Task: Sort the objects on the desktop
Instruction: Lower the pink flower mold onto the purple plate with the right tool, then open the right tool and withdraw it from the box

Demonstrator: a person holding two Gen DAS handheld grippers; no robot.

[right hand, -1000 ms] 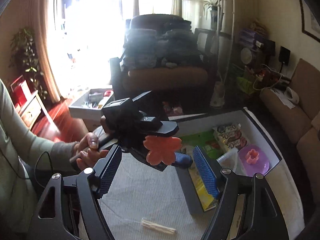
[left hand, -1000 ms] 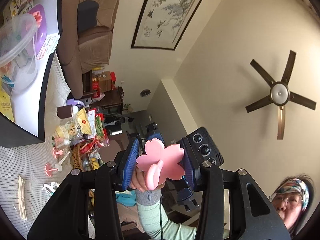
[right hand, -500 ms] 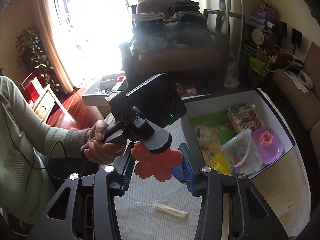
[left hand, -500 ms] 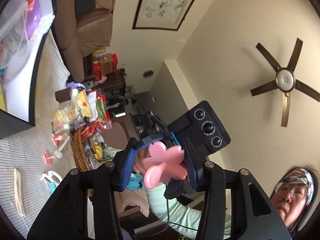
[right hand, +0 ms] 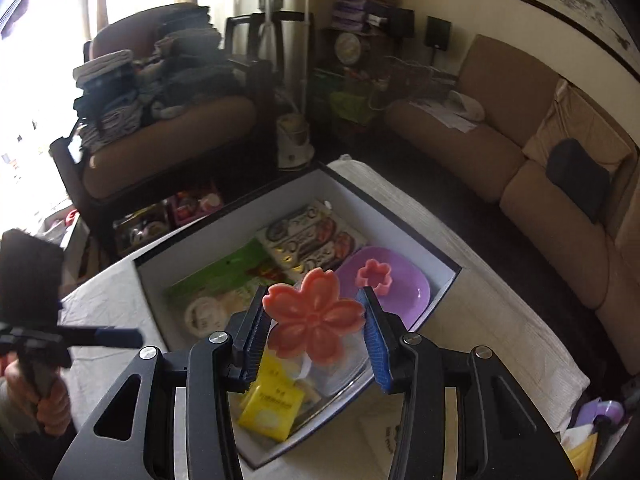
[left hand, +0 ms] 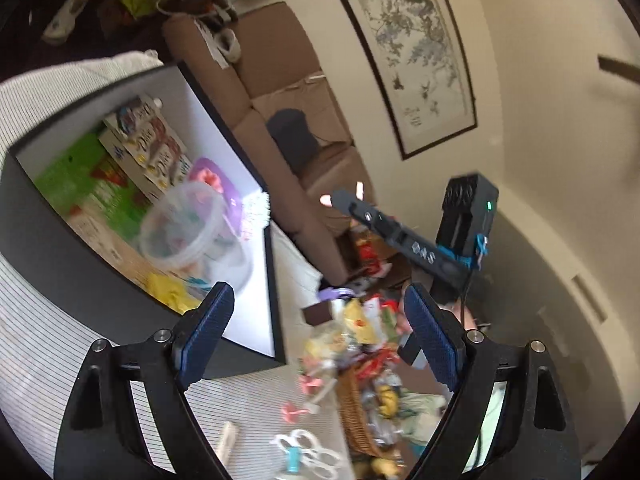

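My right gripper point(right hand: 314, 322) is shut on a pink flower-shaped piece point(right hand: 314, 318) and holds it above the open black storage box point(right hand: 446, 266). In the box lie a purple lid point(right hand: 400, 292) with a small pink flower cutter point(right hand: 375, 276) on it, a clear tub point(left hand: 188, 226), snack packets and a yellow packet point(right hand: 274, 404). My left gripper point(left hand: 316, 328) is open and empty, up in the air beside the box point(left hand: 100, 288). The right gripper's body point(left hand: 404, 234) shows ahead of it. Small pink flower pieces point(left hand: 294, 410) lie on the striped cloth.
A wicker basket of snacks point(left hand: 372, 392) stands on the table right of the box. White scissors point(left hand: 308, 450) and wooden sticks point(left hand: 226, 442) lie on the cloth. A brown sofa point(right hand: 540, 184) runs along the wall. An armchair piled with clothes point(right hand: 160, 92) stands behind the table.
The pink flower piece passed from my left gripper to my right one. The left gripper opened and swung down toward the table. The right gripper closed on the flower and moved over the box.
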